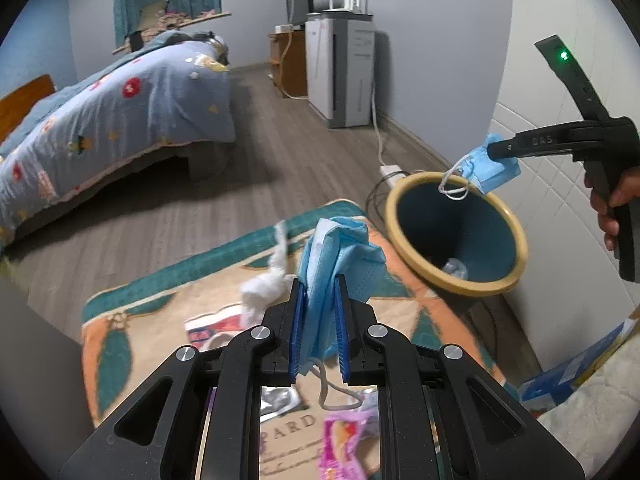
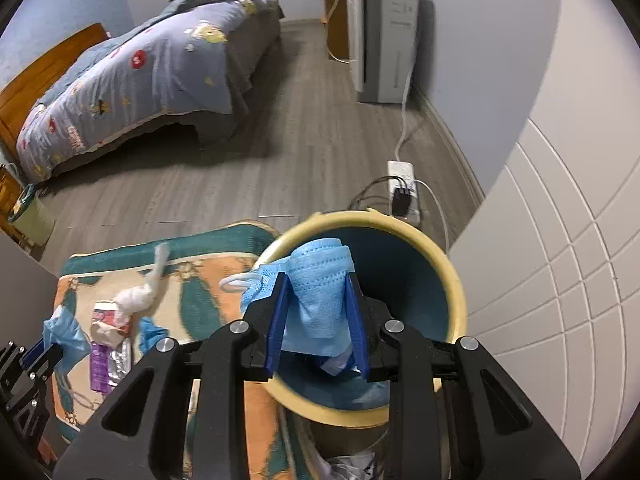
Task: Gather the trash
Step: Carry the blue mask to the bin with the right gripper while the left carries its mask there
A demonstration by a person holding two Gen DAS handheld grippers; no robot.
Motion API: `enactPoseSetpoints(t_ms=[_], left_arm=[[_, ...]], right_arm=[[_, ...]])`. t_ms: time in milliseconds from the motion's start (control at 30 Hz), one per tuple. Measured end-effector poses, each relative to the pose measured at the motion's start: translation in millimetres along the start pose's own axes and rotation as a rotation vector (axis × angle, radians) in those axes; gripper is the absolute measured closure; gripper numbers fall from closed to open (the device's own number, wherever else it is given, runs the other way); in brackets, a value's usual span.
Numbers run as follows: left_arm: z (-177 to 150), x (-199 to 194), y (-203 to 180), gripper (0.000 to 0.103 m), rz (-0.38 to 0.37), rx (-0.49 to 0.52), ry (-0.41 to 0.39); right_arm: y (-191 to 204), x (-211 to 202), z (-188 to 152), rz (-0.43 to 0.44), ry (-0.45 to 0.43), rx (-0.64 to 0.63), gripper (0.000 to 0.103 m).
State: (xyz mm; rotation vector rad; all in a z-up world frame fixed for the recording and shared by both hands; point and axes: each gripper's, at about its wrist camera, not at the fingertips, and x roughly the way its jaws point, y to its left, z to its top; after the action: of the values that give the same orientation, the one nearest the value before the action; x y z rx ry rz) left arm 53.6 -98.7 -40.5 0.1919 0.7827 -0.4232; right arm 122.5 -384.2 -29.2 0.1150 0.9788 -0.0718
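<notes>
A round bin [image 2: 456,280] with a yellow rim and a dark teal inside is set on the floor at the corner of a patterned rug [image 1: 140,312], close to a white panelled wall. Something pale and crumpled is seen at the bottom of the bin; it is probably paper, though the view is too blurred to be sure.

A folded blue face mask [image 2: 320,292] is pinched between the blue pads of the right gripper [image 2: 318,320] and is held over the mouth of the bin, one white ear loop hanging just above the rim. A second blue face mask [image 1: 332,264] is clamped between the nearly closed fingers of the left gripper [image 1: 320,320], over the rug, beside the bin.

On the rug, away from the bin, a white tissue wad [image 1: 260,288], a red and white wrapper [image 1: 216,326] and a pink packet [image 1: 340,444] are left lying. The letters "PARD" are printed on the rug, and "DAS" is marked on the right gripper.
</notes>
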Motion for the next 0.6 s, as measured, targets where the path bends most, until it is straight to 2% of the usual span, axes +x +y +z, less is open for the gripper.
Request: enactPoseSetpoints(t_ms=[67,267,467,600], left_arm=[[2.4,3.6,-8.6,0.087,-0.02,0.008,0.004],[10.8,11.0,-34.5,0.087,-0.066,0.049,0.0],[26.9,16.8,-65.0,0.087,-0.141,0.077,-0.017],[34.0,34.6,-89.4,0.087,-0.189,0.088,-0.004]], right_arm=[[-7.2,4.3,-1.2,-0.031,0.008,-0.008,0.075],[-30.9,17.6,-3.7,-0.047,0.031,0.019,0.075],[-54.9,46.3,-13.4,-0.052,0.107,0.13,0.075],[-60.0,54.3,-14.4,-0.068,0.109,0.156,0.075]])
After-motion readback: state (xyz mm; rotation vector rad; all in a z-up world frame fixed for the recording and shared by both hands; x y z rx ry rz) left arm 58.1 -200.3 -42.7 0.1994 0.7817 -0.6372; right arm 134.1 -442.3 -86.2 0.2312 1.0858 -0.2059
